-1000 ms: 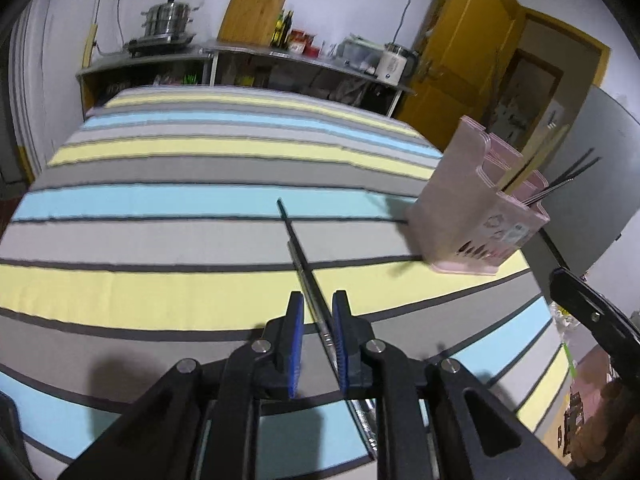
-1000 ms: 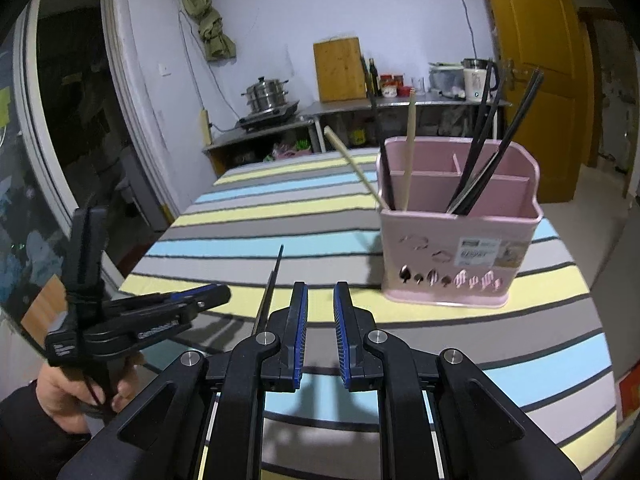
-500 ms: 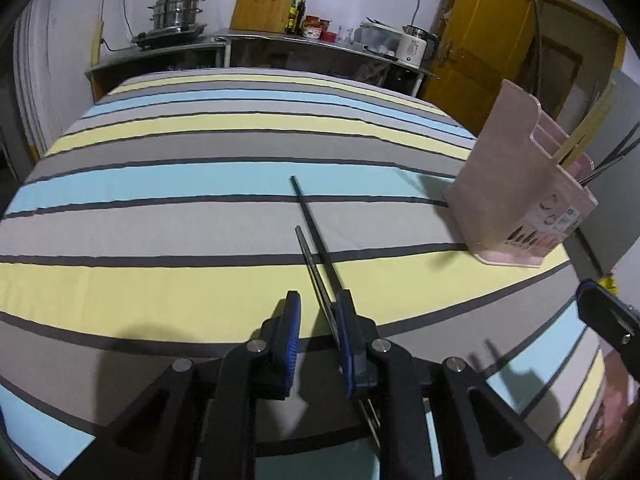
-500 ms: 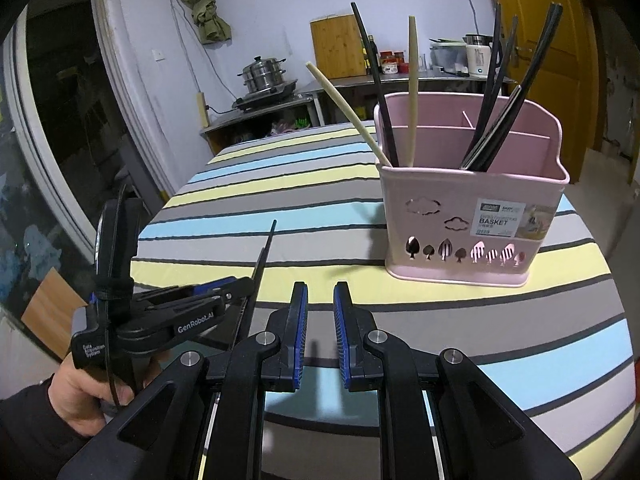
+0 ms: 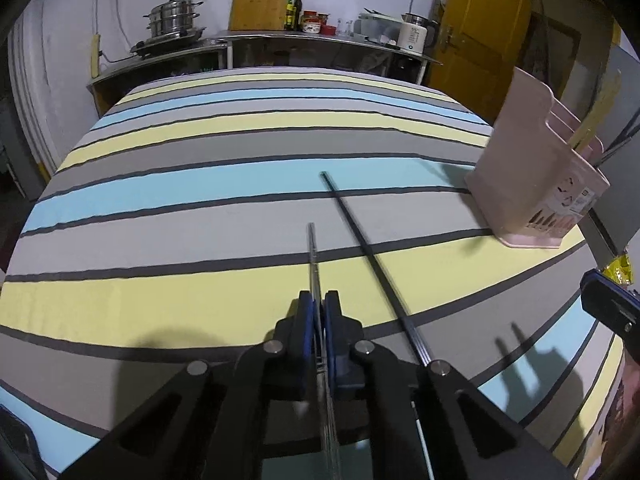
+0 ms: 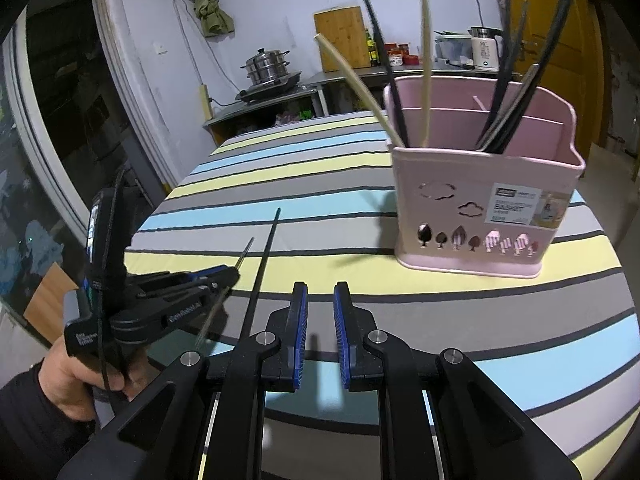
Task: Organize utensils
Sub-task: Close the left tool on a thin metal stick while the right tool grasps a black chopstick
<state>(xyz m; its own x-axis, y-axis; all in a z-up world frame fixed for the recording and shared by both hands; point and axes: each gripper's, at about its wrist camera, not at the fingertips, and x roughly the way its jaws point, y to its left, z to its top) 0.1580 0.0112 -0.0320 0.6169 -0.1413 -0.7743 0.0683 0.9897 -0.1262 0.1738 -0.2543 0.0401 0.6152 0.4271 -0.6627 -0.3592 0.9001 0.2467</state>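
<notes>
My left gripper (image 5: 319, 304) is shut on a thin metal chopstick (image 5: 313, 258) and holds it lifted, pointing forward; it also shows in the right wrist view (image 6: 224, 280) with the chopstick (image 6: 244, 254). A black chopstick (image 5: 368, 252) lies on the striped tablecloth to its right, also seen in the right wrist view (image 6: 264, 256). The pink utensil basket (image 6: 484, 196) stands at the table's right, holding several black and beige chopsticks; it also shows in the left wrist view (image 5: 540, 184). My right gripper (image 6: 321, 296) is open and empty above the near table edge.
The round table with its striped cloth (image 5: 200, 208) fills both views. A counter (image 5: 280, 40) with a steamer pot, cutting board, bottles and kettle stands behind. A yellow door (image 5: 480, 32) is at the back right.
My left gripper has shut on the metal chopstick and lifted it away from the black chopstick, which stays on the cloth. The right gripper has moved nearer the basket.
</notes>
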